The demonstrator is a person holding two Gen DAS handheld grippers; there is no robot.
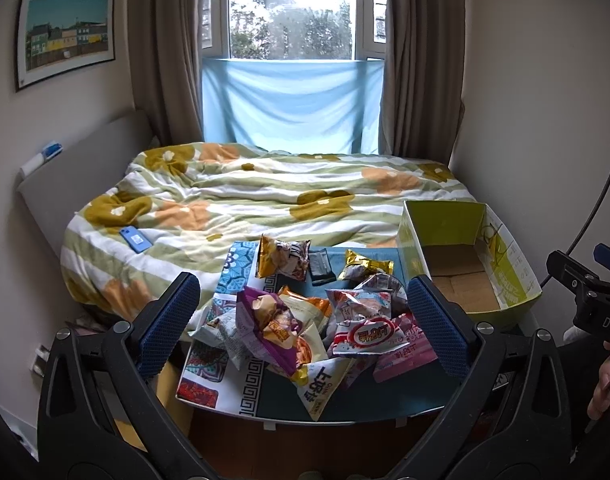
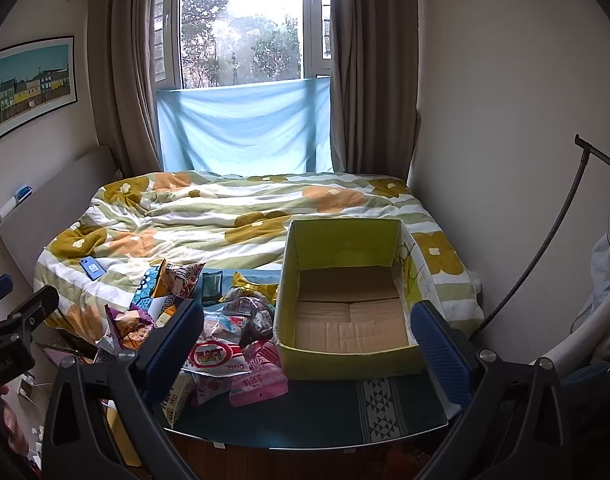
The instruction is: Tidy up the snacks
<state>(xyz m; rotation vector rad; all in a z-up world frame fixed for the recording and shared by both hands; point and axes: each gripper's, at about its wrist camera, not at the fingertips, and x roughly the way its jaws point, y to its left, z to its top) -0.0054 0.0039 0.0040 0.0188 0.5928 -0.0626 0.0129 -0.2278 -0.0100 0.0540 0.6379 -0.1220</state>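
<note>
Both tongs, left tongs [image 1: 301, 320] and right tongs [image 2: 309, 336], spread wide, holding nothing. Heaped snack packets [image 1: 305, 320] beside empty box [image 2: 345, 316] on bench [image 2: 325, 408]. Best pinching one top packet by its edge.

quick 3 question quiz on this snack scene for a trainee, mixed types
1. True or false: the cardboard box already holds snacks.
2. Multiple choice: the snack pile lies on which side of the box? A) left B) right C) inside it
3. Fill in: both the left gripper and the right gripper are ____ and hold nothing.

Key: 1 false, only its bare cardboard floor shows; 2 A; 3 open.
</note>
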